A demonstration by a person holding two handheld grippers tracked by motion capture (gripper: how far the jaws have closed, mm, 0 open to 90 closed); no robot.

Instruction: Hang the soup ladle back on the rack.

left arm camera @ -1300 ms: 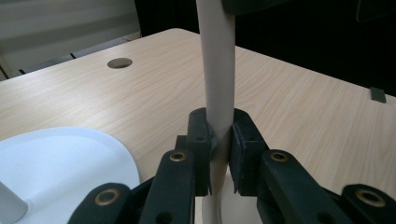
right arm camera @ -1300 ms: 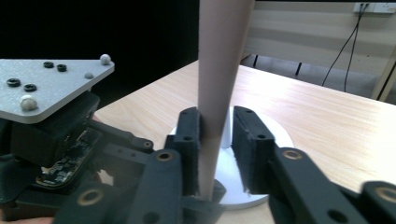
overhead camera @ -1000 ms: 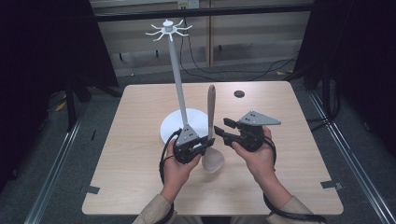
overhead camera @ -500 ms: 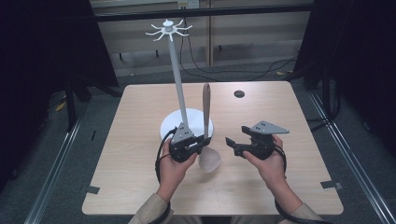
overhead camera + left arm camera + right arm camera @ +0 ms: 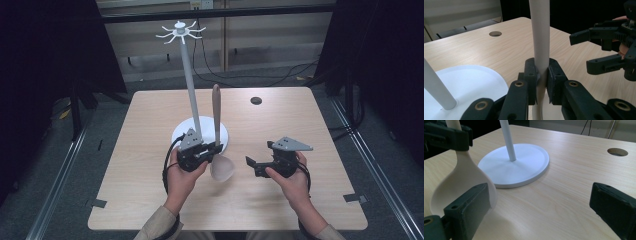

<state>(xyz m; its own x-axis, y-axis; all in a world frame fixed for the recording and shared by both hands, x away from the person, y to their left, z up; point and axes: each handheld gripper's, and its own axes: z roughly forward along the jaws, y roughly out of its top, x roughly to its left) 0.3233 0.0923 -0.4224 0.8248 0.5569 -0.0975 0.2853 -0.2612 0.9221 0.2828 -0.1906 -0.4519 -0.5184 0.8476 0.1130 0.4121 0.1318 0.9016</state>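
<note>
A pale spoon (image 5: 216, 112) stands upright, handle up, with its bowl (image 5: 222, 170) low over the table. My left gripper (image 5: 216, 148) is shut on the lower handle (image 5: 540, 37), its pads (image 5: 531, 75) pressing from both sides. My right gripper (image 5: 251, 165) is off to the right of the spoon and open. Its jaws have just been opening, with bare table between them. In the right gripper view (image 5: 539, 210) the spoon's bowl (image 5: 461, 180) sits just beyond one jaw. The left gripper view shows the right gripper (image 5: 599, 50) apart from the handle.
A white stand with a round base (image 5: 200, 136), a tall pole (image 5: 190, 95) and hooks on top rises just behind my left gripper. A small round hole (image 5: 256, 100) is in the tabletop at the back right. The table's near edge is by the person's forearms.
My right gripper has drawn away from the spoon to the right and downward, and its jaws stand wider. The left gripper still holds the spoon in about the same place.
</note>
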